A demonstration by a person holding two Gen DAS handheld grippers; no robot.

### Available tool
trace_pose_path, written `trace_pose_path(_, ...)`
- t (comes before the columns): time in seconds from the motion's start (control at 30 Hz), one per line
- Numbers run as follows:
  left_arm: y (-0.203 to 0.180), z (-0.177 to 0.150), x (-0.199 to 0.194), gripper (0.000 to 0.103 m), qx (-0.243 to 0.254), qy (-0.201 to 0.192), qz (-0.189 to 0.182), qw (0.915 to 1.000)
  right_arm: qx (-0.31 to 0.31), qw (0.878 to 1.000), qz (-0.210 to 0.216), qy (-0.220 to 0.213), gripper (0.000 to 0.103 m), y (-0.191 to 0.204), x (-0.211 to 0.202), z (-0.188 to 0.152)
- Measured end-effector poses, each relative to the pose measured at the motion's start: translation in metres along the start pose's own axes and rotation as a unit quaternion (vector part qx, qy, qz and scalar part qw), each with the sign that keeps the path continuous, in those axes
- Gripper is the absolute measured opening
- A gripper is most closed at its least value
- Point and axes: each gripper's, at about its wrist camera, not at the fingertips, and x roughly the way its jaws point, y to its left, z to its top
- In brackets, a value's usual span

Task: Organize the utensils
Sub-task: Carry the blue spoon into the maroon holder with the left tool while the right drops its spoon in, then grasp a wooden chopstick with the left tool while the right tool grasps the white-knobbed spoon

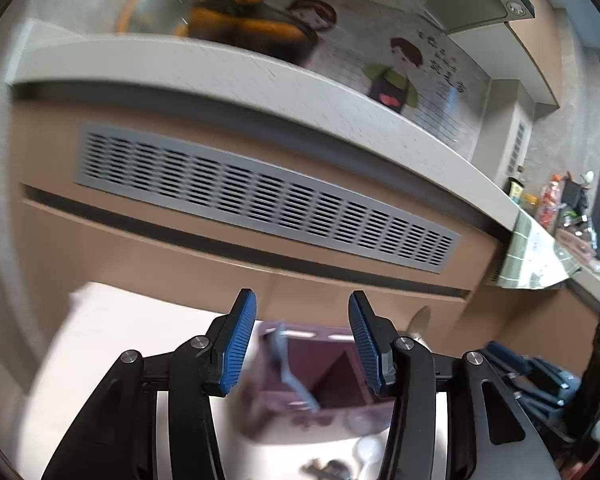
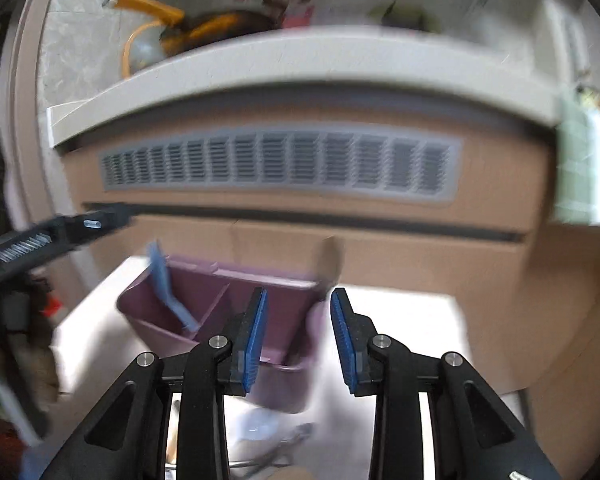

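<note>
Blue utensil (image 2: pixel 168 292) leans in purple caddy (image 2: pixel 220 304); both grippers empty, apart.

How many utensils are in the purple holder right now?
1: a blue utensil leaning in the left compartment of the purple holder. The compartment bottoms are partly hidden and the view is blurred, so more may be inside.

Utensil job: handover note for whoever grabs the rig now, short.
Left gripper: open, holding nothing.
Right gripper: open, holding nothing.
Purple utensil holder stands on the white table, just ahead of both grippers.
Done: one blue utensil leans in the holder's left compartment.
Left: more utensils lie on the table in front of the holder, too blurred to identify or count.
</note>
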Motion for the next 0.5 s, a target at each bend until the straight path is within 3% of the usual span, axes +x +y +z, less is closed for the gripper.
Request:
trace_pose_path(0.07,0.002,-0.008,-0.012,0.05,0.009,0.014,0.016,0.9997,-0.009,1.0,0.005,0.016,0.032,0.0,-0.008,-0.008)
trace_pose_path(0.23,0.014,-0.057,-0.027,0.05,0.013,0.124,0.049,0.9909,-0.037,0.992,0.057,0.106,0.032,0.016,-0.002,-0.04)
trace_pose_path(0.37,0.021,-0.098,-0.044,0.05,0.016,0.173,0.065,0.9827,-0.076,0.977,0.092,0.179,0.032,0.04,0.012,-0.067)
trace_pose_path(0.5,0.03,-0.124,-0.056,0.05,0.009,0.211,0.057,0.9757,-0.109,0.958,0.159,0.212,0.032,0.061,0.017,-0.083)
